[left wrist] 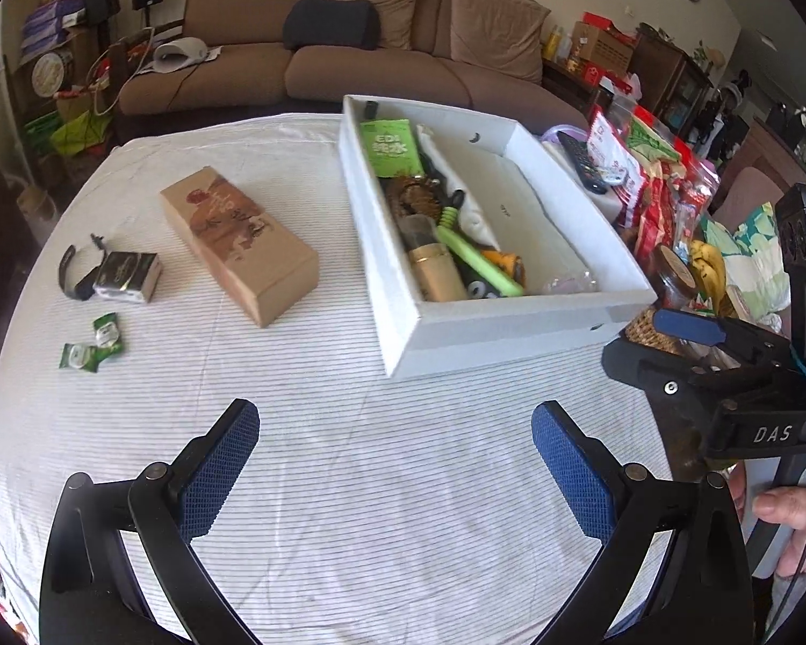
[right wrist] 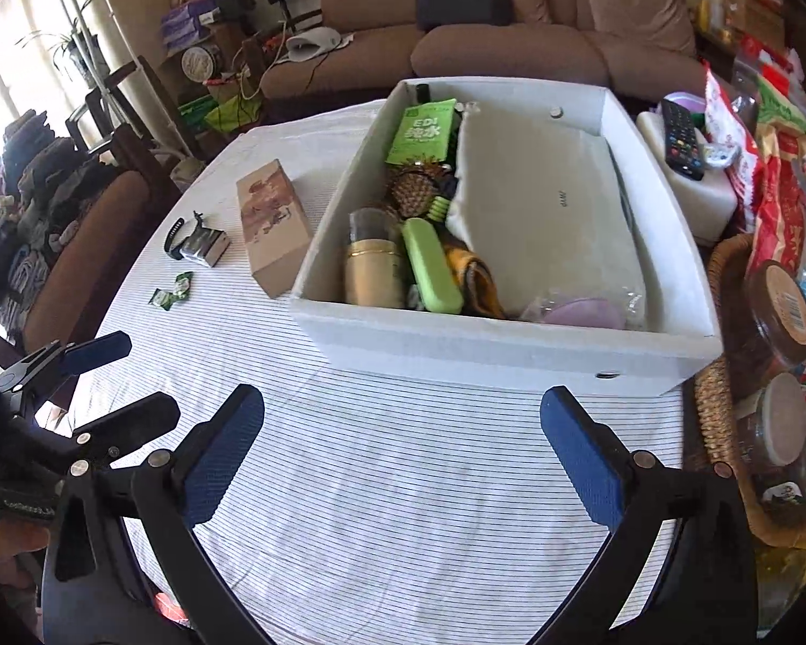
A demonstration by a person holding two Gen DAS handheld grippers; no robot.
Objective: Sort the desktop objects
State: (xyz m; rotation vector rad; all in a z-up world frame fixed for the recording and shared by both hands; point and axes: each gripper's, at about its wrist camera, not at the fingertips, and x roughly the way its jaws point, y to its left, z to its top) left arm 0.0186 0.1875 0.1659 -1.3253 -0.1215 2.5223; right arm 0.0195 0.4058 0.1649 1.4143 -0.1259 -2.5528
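Sorting judged well under way, not finished. Already inside the white box (right wrist: 489, 346), packed along its left wall: a green sachet (right wrist: 422, 131), a brown woven piece (right wrist: 414, 193), a gold canister (right wrist: 373, 274), a green case (right wrist: 432, 266), yellow-and-black cloth (right wrist: 475, 279), with a pale folded bag (right wrist: 548, 215) filling the right part and a lilac item in clear wrap (right wrist: 583, 312) at the near wall. Still out on the striped counter (left wrist: 349, 484), left of the box: a long brown carton (left wrist: 239, 247) lying flat and angled, just beside the box in the right view; farther left a small dark-and-silver packet (left wrist: 128, 277) touching a black band (left wrist: 72, 274); nearer, two green wrapped sweets (left wrist: 94, 346) side by side. Left claw (left wrist: 395, 465) spread wide and empty, low over bare cloth. Right claw (right wrist: 403, 459) likewise wide apart, holding nothing, facing the box's near wall. Remaining pieces looked small, light and easy to pinch, the carton bulkier.
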